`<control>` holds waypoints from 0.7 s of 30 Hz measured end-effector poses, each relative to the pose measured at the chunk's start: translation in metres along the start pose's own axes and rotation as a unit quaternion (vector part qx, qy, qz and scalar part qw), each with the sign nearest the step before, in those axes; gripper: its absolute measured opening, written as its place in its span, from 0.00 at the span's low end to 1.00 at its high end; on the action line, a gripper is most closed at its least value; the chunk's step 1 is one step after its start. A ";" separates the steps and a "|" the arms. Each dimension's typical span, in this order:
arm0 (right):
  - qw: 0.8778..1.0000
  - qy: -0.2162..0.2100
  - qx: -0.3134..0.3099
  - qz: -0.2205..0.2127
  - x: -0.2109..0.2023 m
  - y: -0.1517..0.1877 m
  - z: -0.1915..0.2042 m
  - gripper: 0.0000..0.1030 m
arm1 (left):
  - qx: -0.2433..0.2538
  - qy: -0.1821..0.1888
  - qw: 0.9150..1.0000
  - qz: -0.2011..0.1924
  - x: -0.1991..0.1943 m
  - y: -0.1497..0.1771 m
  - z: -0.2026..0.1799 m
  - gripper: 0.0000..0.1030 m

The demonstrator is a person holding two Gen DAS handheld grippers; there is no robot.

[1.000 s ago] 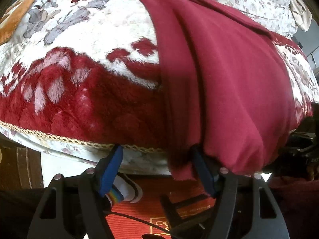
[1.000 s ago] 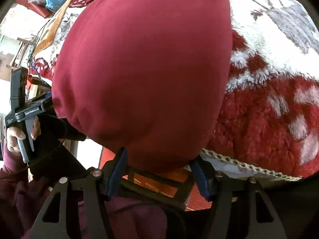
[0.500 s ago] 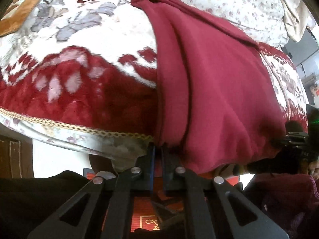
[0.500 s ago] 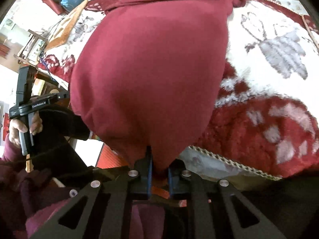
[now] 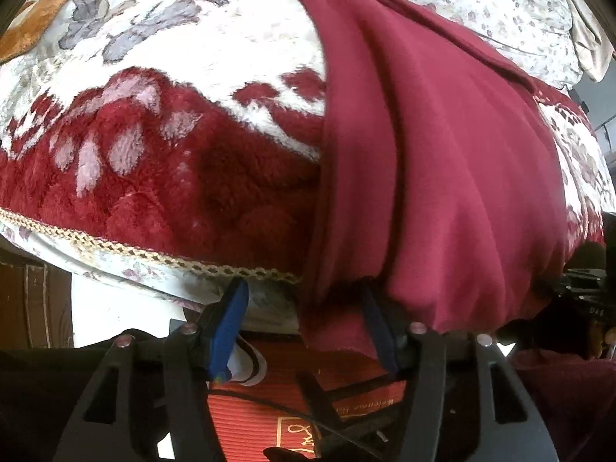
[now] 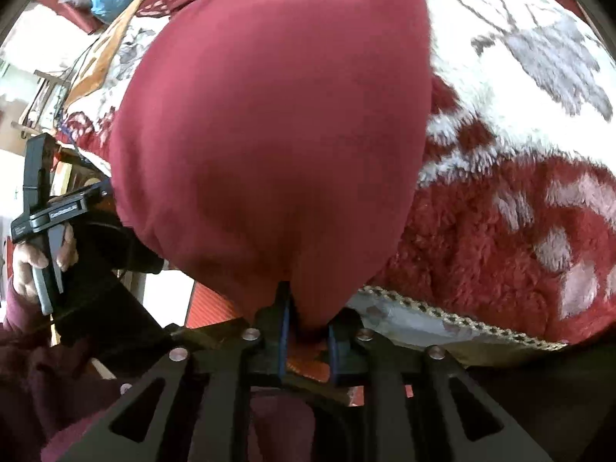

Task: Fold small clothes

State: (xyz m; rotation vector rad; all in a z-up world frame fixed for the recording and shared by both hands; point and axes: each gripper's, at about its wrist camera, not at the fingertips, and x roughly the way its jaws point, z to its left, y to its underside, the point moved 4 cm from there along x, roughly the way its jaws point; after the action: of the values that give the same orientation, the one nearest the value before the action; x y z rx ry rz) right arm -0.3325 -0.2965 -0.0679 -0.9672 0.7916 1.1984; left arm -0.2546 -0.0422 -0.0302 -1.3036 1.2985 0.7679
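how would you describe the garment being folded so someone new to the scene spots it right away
Find the plush red-and-white floral blanket covering the bed. Draped over its near edge lies the maroon garment. It alone is smooth, plain and unpatterned, unlike the fuzzy blanket.

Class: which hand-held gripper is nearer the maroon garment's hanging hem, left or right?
Right. The right hand-held gripper pinches the maroon garment at its hem; the left hand-held gripper is open, straddling a hem corner.

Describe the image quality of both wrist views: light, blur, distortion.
Left wrist view: strong fisheye bending with dark corners; daylight blows out the white pile of the blanket; the maroon garment is fairly sharp. Right wrist view: same barrel warp; the garment fills the frame, soft and slightly washed pink; the blanket looks smeared; the room at left is overexposed.
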 end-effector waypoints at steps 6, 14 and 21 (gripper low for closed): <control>1.000 0.000 -0.007 0.004 0.012 -0.003 0.007 0.22 | -0.002 0.031 0.999 0.007 0.007 0.001 -0.005 0.33; 0.995 -0.077 -0.025 -0.057 -0.060 0.006 0.019 0.12 | -0.004 0.115 0.992 -0.054 -0.070 0.003 -0.001 0.05; 0.989 -0.114 -0.005 -0.096 -0.093 0.007 0.012 0.11 | -0.014 0.124 0.989 -0.085 -0.104 -0.003 0.007 0.05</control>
State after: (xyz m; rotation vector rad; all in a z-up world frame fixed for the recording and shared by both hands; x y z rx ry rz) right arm -0.3582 -0.3210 0.0190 -0.8745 0.5007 1.1216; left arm -0.2703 -0.0100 0.0675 -1.5485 1.3540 0.5189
